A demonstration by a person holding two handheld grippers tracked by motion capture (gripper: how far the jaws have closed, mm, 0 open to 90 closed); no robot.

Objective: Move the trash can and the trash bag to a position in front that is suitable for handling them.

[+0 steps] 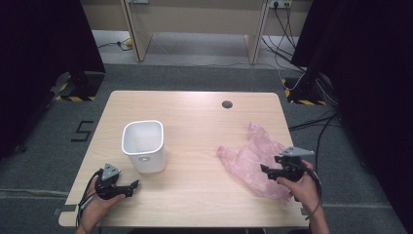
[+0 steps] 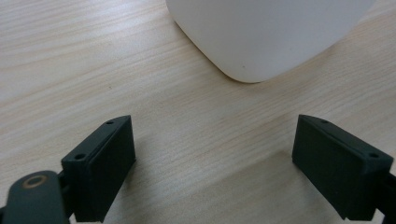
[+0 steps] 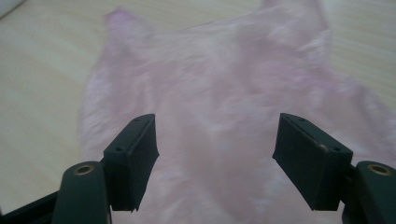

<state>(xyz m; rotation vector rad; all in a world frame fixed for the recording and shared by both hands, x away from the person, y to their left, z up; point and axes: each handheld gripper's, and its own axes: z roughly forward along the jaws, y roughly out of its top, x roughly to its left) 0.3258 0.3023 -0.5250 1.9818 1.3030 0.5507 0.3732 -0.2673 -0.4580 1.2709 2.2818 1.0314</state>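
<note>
Pink plastic bag (image 1: 253, 161) lay flat and crumpled on the right part of a light wooden table (image 1: 195, 122), thin and see-through, with its handles pointing away from the person. The right gripper (image 1: 271, 171) hovered over the near right part of the bag, held in the person's right hand (image 1: 304, 187). In the right gripper view the pink plastic bag (image 3: 219, 98) spread out beneath and beyond the two black jaws, which stood wide apart with nothing between them; whether they touched the plastic could not be told.

A white plastic bin (image 1: 143, 145), squarish with rounded corners and open at the top, stood upright on the left part of the table, well apart from the bag. The left gripper (image 1: 127, 189) was near the table's front edge, just in front of the bin and a little to its left, held in the person's left hand (image 1: 100, 202). In the left gripper view its jaws were also spread wide over bare wood, empty, with the rounded lower corner of the white bin (image 2: 266, 37) close ahead of them but not touching.

A small dark round hole (image 1: 227, 104) sat in the tabletop near its far edge. Grey carpet (image 1: 195, 78) surrounded the table.
</note>
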